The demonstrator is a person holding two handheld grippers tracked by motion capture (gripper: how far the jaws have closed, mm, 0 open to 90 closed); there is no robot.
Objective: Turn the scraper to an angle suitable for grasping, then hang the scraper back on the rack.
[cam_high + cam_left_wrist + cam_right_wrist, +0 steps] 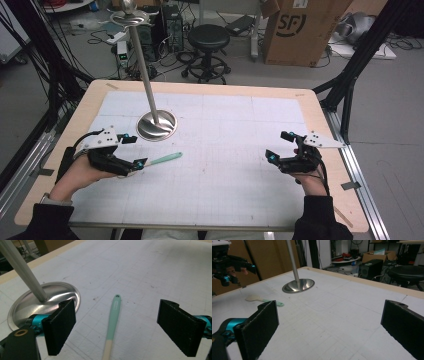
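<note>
Hovering over the mint-handled spatula, the left claw is standing wide, nothing between its pads; the spatula is lying flat on the bench, centre-left of the high view, just beside the metal stand base. Lifting straight up is advisable, avoiding the pole. The right claw is also gaping empty; open room is lying between them.

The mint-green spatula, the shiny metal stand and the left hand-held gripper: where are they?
spatula (pixel 113 315), left gripper view, mid handle.
metal stand (pixel 157 125), high view, round base.
left hand-held gripper (pixel 117 327), left gripper view, midway between its open jaws.
</note>
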